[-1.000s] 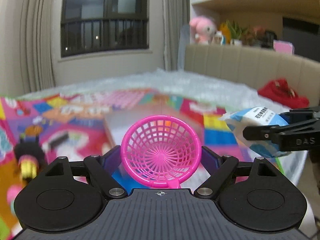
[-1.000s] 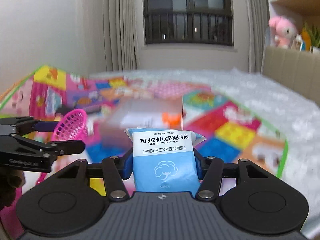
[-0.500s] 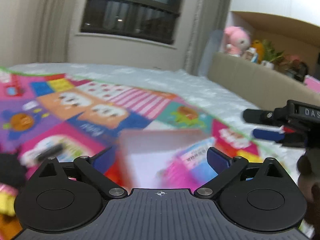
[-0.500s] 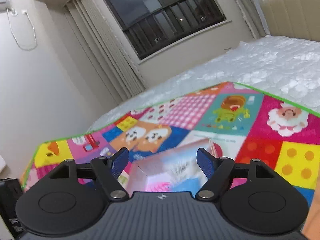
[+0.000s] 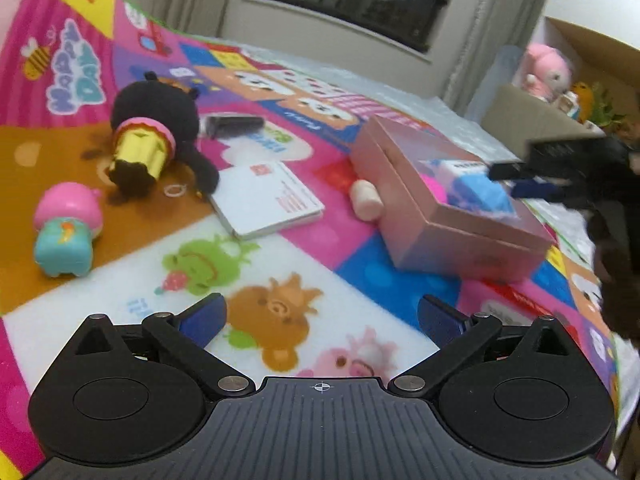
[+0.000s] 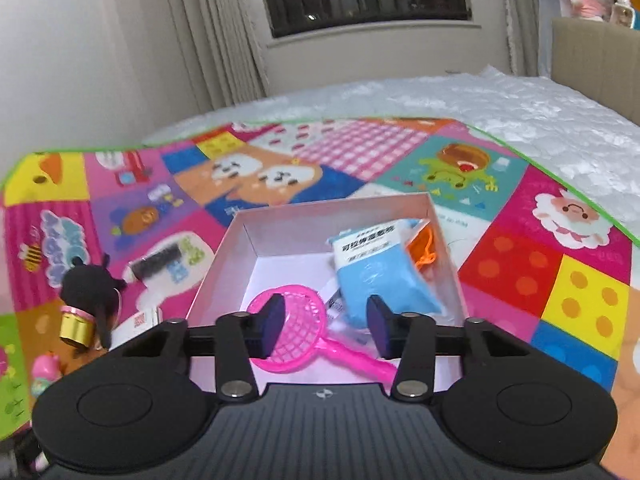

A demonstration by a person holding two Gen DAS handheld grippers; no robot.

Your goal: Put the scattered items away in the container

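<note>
Pink box (image 6: 240, 236) under right tool (image 6: 322, 330), jaws apart, empty; left tool (image 5: 320, 316) wide, tilted downward.

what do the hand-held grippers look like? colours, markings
Both match: a black ribbed body with a small white crosshair mark, two round black discs, black linkage arms with silver pivot pins, and dark blue finger pads. That goes for the left hand-held gripper and the right hand-held gripper. No cables or sleeves visible.
</note>
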